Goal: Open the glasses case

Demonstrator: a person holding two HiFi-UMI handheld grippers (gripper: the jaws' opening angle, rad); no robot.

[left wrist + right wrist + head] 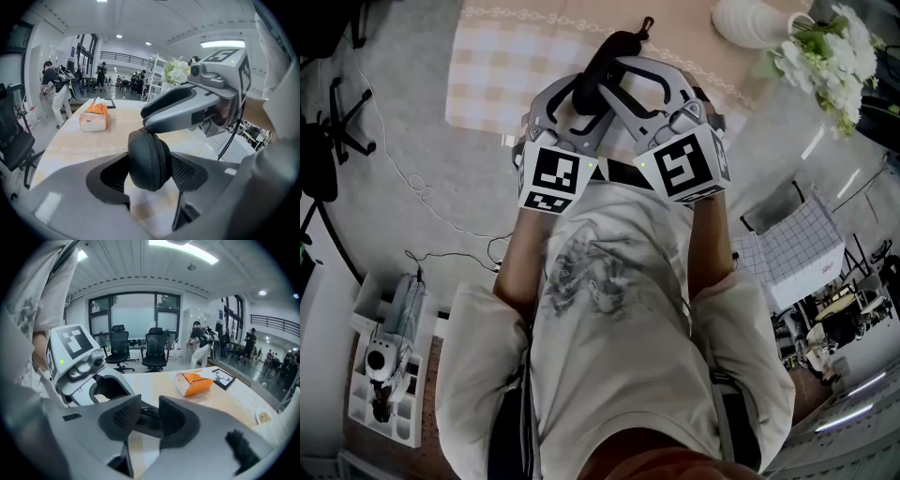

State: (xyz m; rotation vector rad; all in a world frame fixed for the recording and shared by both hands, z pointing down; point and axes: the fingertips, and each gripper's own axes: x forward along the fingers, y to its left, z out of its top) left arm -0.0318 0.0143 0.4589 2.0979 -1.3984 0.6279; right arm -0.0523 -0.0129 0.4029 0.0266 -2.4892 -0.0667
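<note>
A black zippered glasses case point(602, 67) is held up over the table, standing on its end between the pads of my left gripper point(150, 165), which is shut on its lower end. In the head view my left gripper point(581, 103) sits low on the case and my right gripper point(616, 73) reaches in from the right across its upper part. In the right gripper view my right gripper point(150, 412) has a narrow gap between its pads. The case's zipper seam point(146, 408) lies in that gap, and the pads do not visibly press on it.
Below lies a table with a checked beige cloth point(497, 66). A white vase of flowers point(825, 47) stands at its right. An orange tissue pack point(197, 383) and a small framed picture point(224, 377) lie farther along. Office chairs and standing people are in the background.
</note>
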